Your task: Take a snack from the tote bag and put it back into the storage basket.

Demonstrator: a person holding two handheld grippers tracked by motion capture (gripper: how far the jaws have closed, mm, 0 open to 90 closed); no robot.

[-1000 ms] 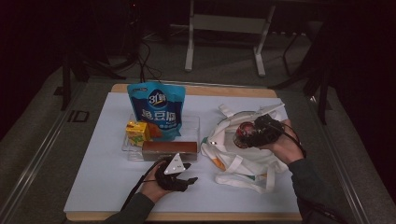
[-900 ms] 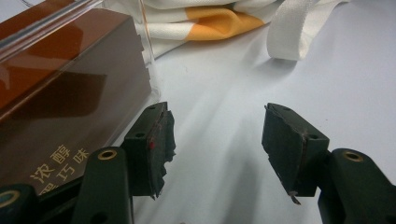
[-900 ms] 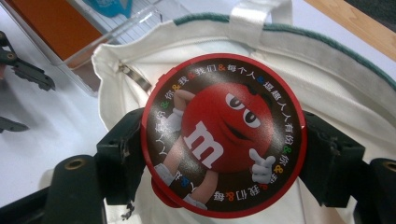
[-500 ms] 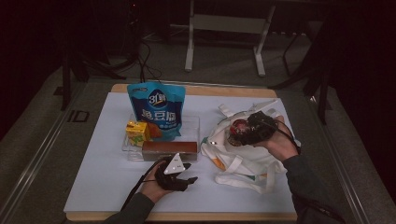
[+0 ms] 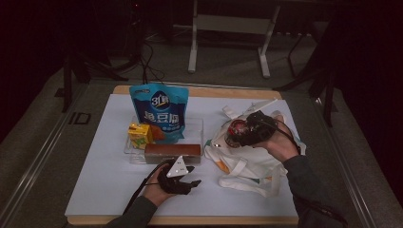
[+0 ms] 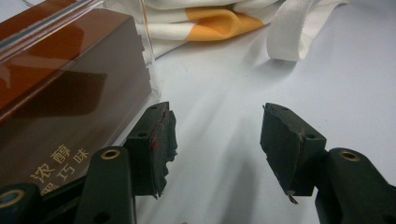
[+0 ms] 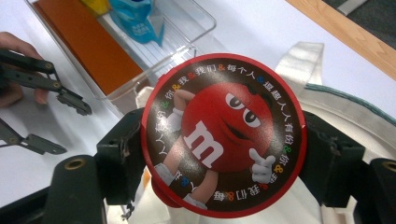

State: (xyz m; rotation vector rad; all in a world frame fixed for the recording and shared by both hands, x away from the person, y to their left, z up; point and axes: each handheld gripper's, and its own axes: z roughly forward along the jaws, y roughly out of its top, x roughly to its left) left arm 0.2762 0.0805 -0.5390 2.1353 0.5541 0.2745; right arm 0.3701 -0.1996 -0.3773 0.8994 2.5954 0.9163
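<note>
My right gripper is shut on a round red M&M's tin, its lid facing the camera; in the high view the tin hangs over the white cloth tote bag at the right. My left gripper stands open on the white table cover, nothing between its jaws, right beside a brown chocolate box. In the high view that gripper rests just in front of the box, which lies in a clear plastic tray.
The tray also holds a blue snack pouch standing upright and a small yellow juice carton. The bag's straps sprawl toward the table's front. A wooden table edge runs along the back.
My right gripper has carried the tin a little to the left, toward the tray, staying above the bag. The left gripper has stayed put.
</note>
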